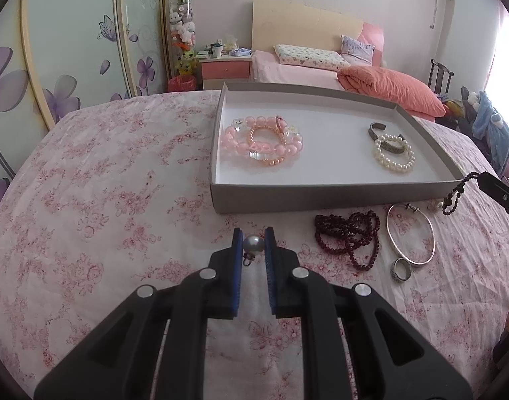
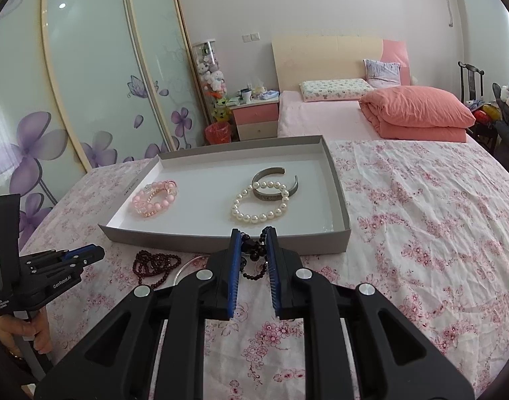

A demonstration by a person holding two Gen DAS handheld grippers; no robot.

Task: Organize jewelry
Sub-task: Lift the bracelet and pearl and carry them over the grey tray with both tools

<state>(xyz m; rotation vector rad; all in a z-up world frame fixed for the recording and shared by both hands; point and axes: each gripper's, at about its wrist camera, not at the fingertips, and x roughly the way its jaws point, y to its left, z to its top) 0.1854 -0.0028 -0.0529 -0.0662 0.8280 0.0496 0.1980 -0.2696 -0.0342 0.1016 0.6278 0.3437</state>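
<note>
We see a bed covered with a pink floral sheet (image 1: 114,183), and on it a shallow grey tray (image 1: 321,193) with a white floor. Inside the tray, pink bead bracelets (image 1: 261,140) lie in a heap at the left, while a white pearl bracelet (image 1: 394,153) rests overlapping two dark metal cuffs (image 1: 384,136) at the right.

The left gripper (image 1: 253,245) is clamped on a single grey pearl pendant (image 1: 252,244), held between the tips of its blue pads above the sheet, short of the tray's near wall. The right gripper (image 2: 253,246) is closed on a strand of black beads (image 2: 254,256), which hangs in loops below its pads, just in front of the tray's near wall.

Still out on the sheet (near the tray's front wall) lie a dark red bead strand (image 1: 347,236), a silver bangle (image 1: 411,233) and a small ring (image 1: 402,268).

We judge two risks. The round pearl is pinched only at the fingertips, so a tilt or jolt could let it squirt out and roll across the sheet. The dangling black loops could catch on the tray's near wall as they are carried over, tugging the light tray or slipping from the pads.
</note>
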